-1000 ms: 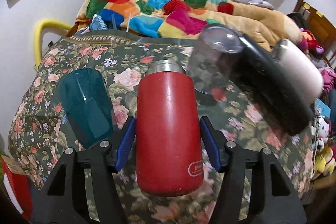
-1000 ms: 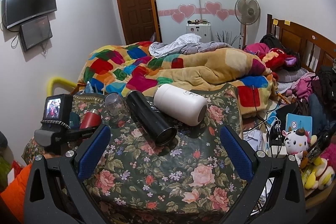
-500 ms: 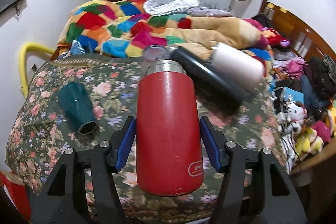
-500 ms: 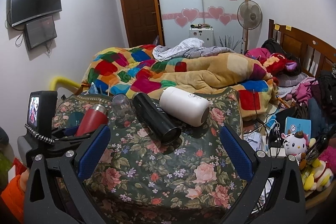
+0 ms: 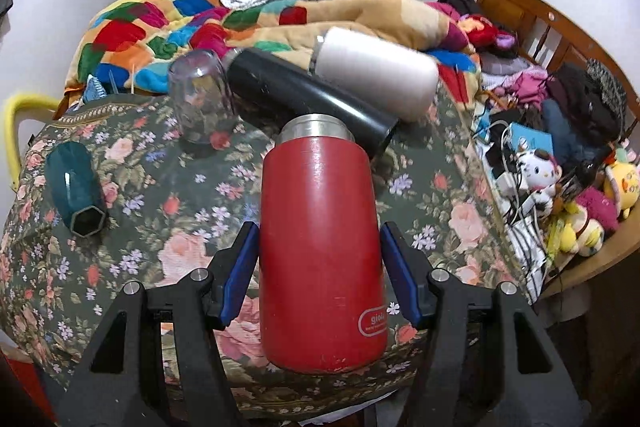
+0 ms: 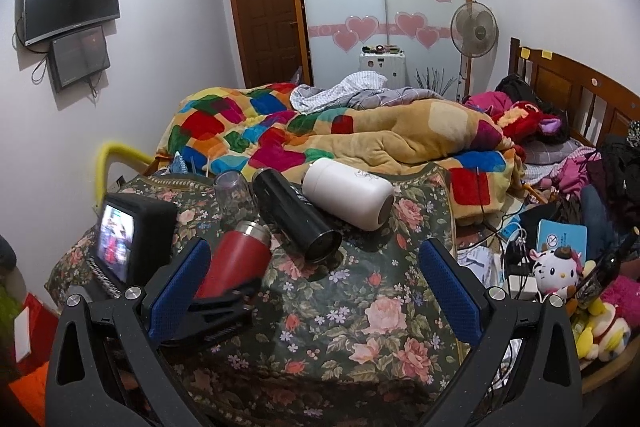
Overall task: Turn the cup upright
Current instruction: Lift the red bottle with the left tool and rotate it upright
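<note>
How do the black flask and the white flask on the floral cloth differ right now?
The black flask is slimmer and longer; the white flask is shorter and fatter. The black flask's end facing the right wrist camera is a dark open mouth, while the white flask's end there looks closed. The black flask lies nearer the red flask held in the left gripper; the white flask lies beyond it, toward the bed. Both lie on their sides, side by side.

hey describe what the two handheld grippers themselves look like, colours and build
Both match: the left gripper and right gripper have matte black angular frames with triangular cutouts, silver round bolts at the joints, and blue textured pads lining the fingers. In the right view, a small black camera with a lit screen sits on the left one.
</note>
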Action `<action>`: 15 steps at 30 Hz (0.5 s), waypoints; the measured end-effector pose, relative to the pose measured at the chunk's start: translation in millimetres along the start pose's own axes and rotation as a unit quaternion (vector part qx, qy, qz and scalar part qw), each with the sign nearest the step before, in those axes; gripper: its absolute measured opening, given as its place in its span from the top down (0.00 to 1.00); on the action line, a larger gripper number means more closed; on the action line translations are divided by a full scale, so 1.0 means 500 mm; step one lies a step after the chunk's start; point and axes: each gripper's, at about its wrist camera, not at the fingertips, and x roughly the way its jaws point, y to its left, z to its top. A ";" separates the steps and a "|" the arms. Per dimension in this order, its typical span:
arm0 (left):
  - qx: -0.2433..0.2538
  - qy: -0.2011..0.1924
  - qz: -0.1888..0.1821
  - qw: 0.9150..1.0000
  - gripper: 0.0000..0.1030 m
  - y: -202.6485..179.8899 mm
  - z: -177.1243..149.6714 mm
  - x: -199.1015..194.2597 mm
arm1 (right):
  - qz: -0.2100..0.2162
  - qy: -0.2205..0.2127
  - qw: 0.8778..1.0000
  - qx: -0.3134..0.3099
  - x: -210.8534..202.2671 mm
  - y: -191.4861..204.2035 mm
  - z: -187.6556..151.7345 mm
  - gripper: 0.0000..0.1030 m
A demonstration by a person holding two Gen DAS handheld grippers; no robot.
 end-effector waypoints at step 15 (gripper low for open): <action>0.008 0.038 0.014 0.999 0.42 -0.013 -0.019 0.076 | -0.001 0.025 1.000 -0.003 0.021 -0.002 -0.015 0.00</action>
